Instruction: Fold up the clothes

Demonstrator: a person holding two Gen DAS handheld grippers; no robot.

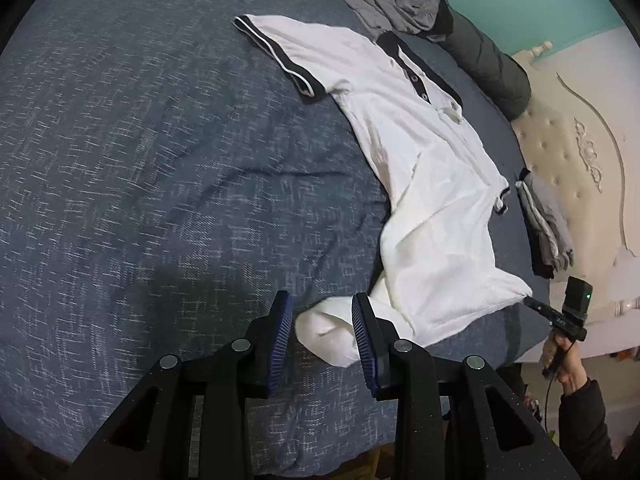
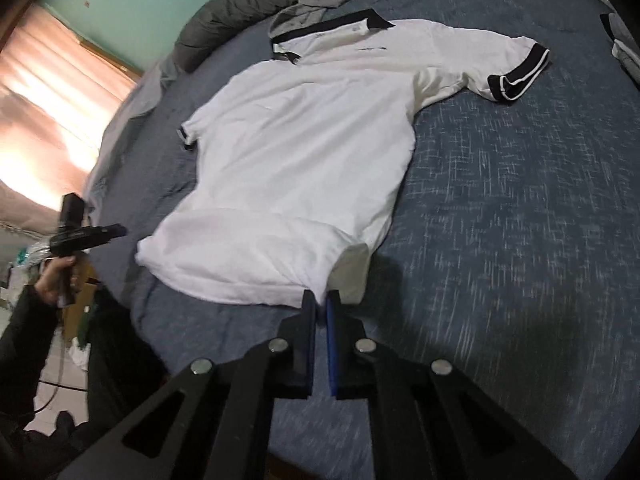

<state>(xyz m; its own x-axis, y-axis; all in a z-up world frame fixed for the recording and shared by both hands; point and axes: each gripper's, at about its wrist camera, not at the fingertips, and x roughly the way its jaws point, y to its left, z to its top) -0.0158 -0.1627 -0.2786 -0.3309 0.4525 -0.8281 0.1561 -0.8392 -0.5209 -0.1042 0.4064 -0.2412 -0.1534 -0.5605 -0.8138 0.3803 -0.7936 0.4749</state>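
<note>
White polo shirt [image 2: 304, 152] lies flat on blue bedspread [image 2: 520, 240]. Right gripper [image 2: 320, 308] is clamped on one hem corner; left gripper [image 1: 322, 312] grips the other, bunched corner

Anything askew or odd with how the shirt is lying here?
Yes. The white polo shirt lies unevenly: its hem is bunched where the left gripper and right gripper pinch the corners, and one sleeve is tucked while the other sleeve spreads out.
</note>
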